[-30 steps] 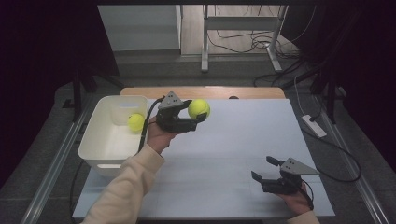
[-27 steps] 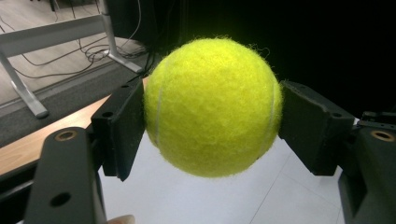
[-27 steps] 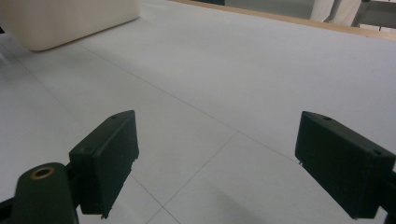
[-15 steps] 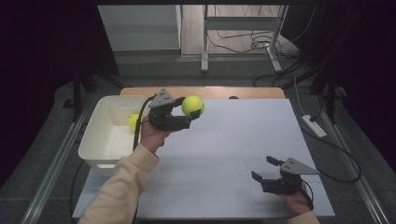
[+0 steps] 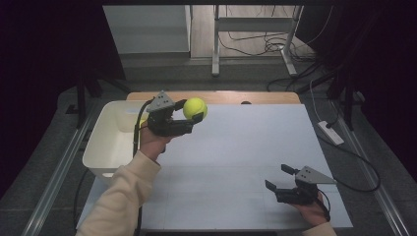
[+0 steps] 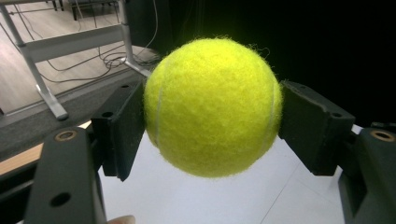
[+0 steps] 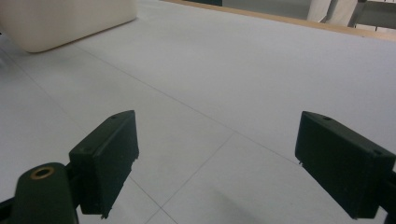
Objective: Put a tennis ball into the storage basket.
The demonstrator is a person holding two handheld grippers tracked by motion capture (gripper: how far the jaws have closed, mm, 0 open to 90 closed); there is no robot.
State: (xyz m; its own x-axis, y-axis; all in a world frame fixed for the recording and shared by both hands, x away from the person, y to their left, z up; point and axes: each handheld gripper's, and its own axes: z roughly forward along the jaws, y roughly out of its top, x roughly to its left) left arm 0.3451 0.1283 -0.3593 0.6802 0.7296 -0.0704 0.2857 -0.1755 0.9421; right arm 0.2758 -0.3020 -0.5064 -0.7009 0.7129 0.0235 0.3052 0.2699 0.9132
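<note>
A yellow-green tennis ball [image 5: 195, 108] is held above the white table's far left part, just right of a white tub [image 5: 105, 142]. My left gripper [image 5: 193, 114] is shut on it, and in the left gripper view both black pads [image 6: 122, 128] press the ball's [image 6: 212, 107] sides. My right gripper [image 5: 277, 177] rests low at the near right of the table, open with nothing between its fingers. In the right gripper view its gripper [image 7: 215, 163] has only bare table between the jaws.
The tub's corner [image 7: 65, 18] shows far off in the right gripper view. A wooden strip [image 5: 255, 97] edges the table's far side. Metal rails [image 5: 59, 167] run along both sides, and a power strip [image 5: 330, 132] with cables lies on the floor at the right.
My left gripper has carried the ball leftward and slightly up, toward the tub, and now covers the second ball seen inside the tub earlier. The right gripper has stayed put.
</note>
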